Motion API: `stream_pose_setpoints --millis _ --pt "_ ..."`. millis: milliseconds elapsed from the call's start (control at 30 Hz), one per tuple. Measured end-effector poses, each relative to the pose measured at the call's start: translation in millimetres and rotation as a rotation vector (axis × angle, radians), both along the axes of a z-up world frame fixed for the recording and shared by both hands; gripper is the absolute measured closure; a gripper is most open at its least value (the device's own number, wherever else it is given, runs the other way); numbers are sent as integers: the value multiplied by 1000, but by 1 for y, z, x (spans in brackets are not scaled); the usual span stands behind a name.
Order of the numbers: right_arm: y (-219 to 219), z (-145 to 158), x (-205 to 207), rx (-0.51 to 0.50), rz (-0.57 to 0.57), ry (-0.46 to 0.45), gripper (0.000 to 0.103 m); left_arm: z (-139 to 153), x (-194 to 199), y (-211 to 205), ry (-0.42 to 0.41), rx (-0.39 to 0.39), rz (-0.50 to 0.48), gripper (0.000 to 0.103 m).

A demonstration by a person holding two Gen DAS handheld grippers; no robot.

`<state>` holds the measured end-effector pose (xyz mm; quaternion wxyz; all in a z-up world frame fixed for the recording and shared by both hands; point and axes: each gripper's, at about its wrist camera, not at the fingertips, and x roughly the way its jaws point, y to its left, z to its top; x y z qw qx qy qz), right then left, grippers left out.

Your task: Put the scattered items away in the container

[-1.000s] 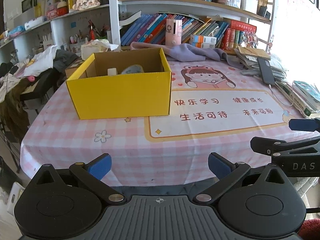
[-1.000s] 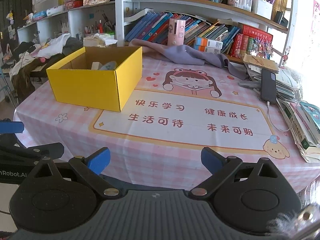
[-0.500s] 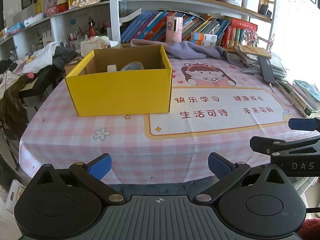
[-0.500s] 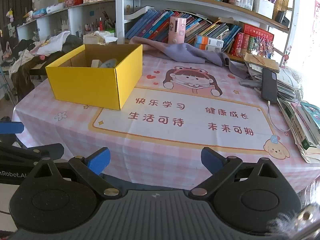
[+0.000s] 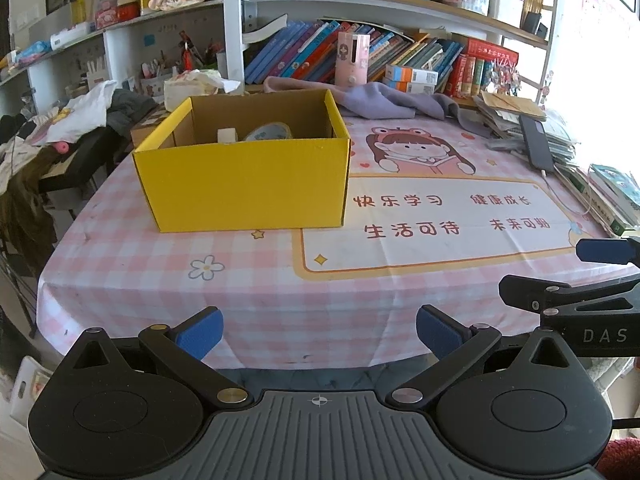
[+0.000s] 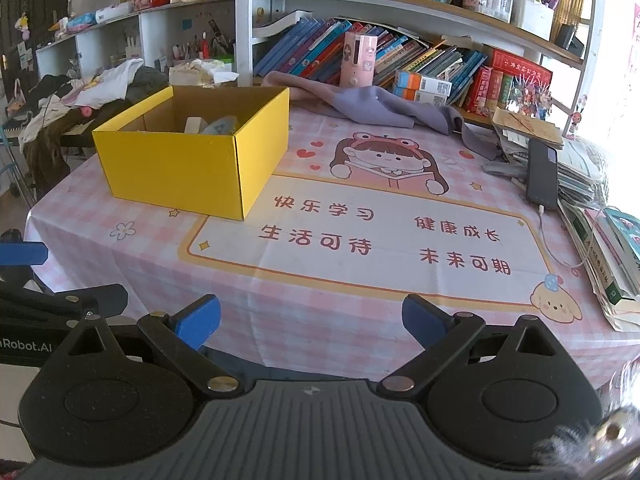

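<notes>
- Left gripper fingers spread wide, nothing between them; held off the near table edge, not touching it.
- Right gripper fingers likewise spread and holding nothing, also short of the table edge.
- Each gripper shows in the other's view: right one at the far right of the left wrist view, left one at the far left of the right wrist view. Side by side, apart.
- Ahead of both finger pairs: pink checked tablecloth with a white printed panel of red characters and a cartoon girl beyond it.
- Yellow box, the container, stands ahead and slightly left of the left fingers, well ahead-left of the right fingers. Upright, open top, sitting on the table.
- Inside the box, near its back wall: a small white block and a roll of tape just beside it. Anything lower in the box is hidden by the front wall.
- Beyond the box, to its right: purple cloth bunched at the table's far edge.
- Far right of the fingers: black phone with a cable, lying on a stack of books and papers.
- Furthest back: bookshelf full of books, with a pink device upright in front of them.
</notes>
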<state>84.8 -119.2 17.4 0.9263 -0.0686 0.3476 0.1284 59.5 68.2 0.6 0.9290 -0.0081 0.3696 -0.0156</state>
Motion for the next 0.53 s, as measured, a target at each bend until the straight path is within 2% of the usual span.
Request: stream_pose_setpoints --millis 533 --pt "2 -2 9 -1 6 7 5 0 10 0 3 1 14 0"
